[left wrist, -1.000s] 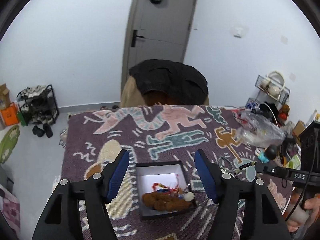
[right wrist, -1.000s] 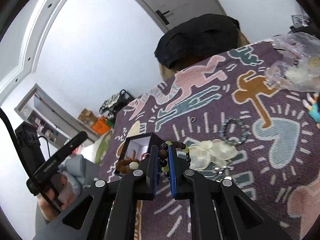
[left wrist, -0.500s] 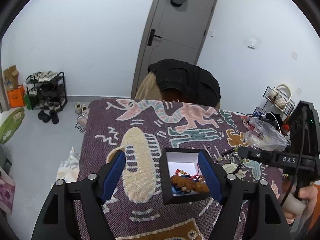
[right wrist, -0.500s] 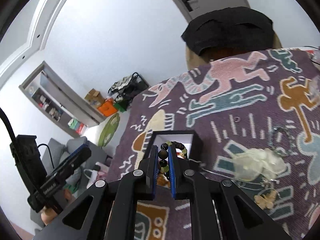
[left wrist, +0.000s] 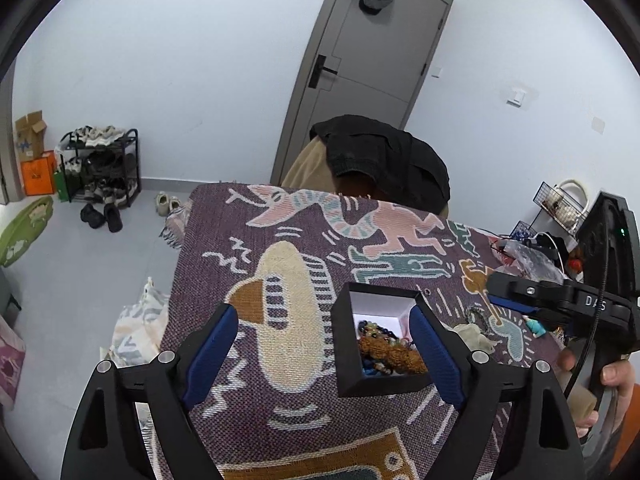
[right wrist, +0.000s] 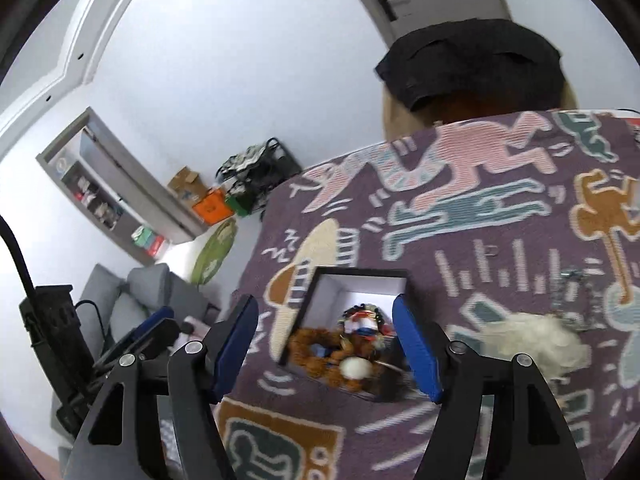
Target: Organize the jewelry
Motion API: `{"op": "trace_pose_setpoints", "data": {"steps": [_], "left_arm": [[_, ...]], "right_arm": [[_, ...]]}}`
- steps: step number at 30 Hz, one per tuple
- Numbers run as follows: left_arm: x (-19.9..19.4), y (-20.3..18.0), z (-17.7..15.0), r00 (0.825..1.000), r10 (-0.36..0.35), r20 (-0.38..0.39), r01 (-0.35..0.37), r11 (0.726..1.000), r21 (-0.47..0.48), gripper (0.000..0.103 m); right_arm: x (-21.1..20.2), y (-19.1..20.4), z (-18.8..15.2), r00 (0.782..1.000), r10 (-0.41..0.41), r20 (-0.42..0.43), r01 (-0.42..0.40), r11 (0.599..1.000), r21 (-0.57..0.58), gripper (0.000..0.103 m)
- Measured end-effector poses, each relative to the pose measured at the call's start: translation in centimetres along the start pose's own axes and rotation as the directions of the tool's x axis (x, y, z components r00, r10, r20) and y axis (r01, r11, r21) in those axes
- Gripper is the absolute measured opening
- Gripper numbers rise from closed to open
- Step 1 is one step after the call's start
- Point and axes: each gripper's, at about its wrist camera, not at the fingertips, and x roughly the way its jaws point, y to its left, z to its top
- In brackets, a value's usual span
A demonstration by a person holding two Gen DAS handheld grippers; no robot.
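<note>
**Both grippers spread wide over the jewelry box**

A purple patterned cloth [left wrist: 248, 240] covers the table. Near its middle sits a black box [left wrist: 344, 344] with a white lining, holding a heap of beaded jewelry [right wrist: 348, 344]. The left gripper [left wrist: 324, 354] stands wide open, its right finger beside the box's right wall. The right gripper [right wrist: 326, 350] is also wide open and empty, hanging above the box. To the right lies a whitish bracelet [right wrist: 532, 340].

Only legible text: "DAS" in white on the black body of the right tongs [left wrist: 516, 307], seen from the left wrist view. Right wrist view is too blurred to read anything.
</note>
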Motion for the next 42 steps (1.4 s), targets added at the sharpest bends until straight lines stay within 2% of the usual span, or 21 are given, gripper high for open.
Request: {"op": "trace_pose_setpoints", "data": {"steps": [7, 21, 23, 27, 31, 33, 42], "left_arm": [[1.3, -3.7, -0.4, 0.999, -0.044, -0.02, 0.045, 0.998, 0.049, 0.088], [3.4, -12.7, -1.9, 0.986, -0.15, -0.073, 0.162, 0.97, 0.184, 0.087], [3.8, -13.7, -2.2, 0.984, -0.159, -0.086, 0.173, 0.965, 0.198, 0.082], [4.9, -15.5, -3.0, 0.975, -0.173, -0.138, 0.2, 0.956, 0.213, 0.063], [6.3, -17.2, -4.1, 0.966, -0.185, -0.182, 0.225, 0.947, 0.231, 0.059], [7.1, -18.1, -4.6, 0.96, -0.185, -0.21, 0.235, 0.941, 0.242, 0.053], [11.7, -21.8, -7.4, 0.931, -0.149, -0.334, 0.25, 0.925, 0.284, 0.041]], "right_arm": [[-4.1, -5.8, -1.2, 0.995, -0.1, 0.031, 0.097, 0.991, 0.089, 0.07], [-9.8, -12.4, -4.5, 0.982, -0.172, 0.08, 0.155, 0.971, 0.184, 0.07], [-9.9, -13.1, -5.0, 0.981, -0.177, 0.077, 0.16, 0.968, 0.194, 0.07], [-10.2, -14.4, -6.0, 0.981, -0.183, 0.068, 0.166, 0.965, 0.201, 0.068], [-10.4, -15.5, -7.0, 0.981, -0.187, 0.058, 0.17, 0.961, 0.22, 0.067], [-10.3, -16.1, -7.5, 0.98, -0.192, 0.056, 0.175, 0.957, 0.23, 0.067], [-11.9, -19.2, -9.1, 0.971, -0.231, 0.064, 0.205, 0.938, 0.281, 0.067]]}}
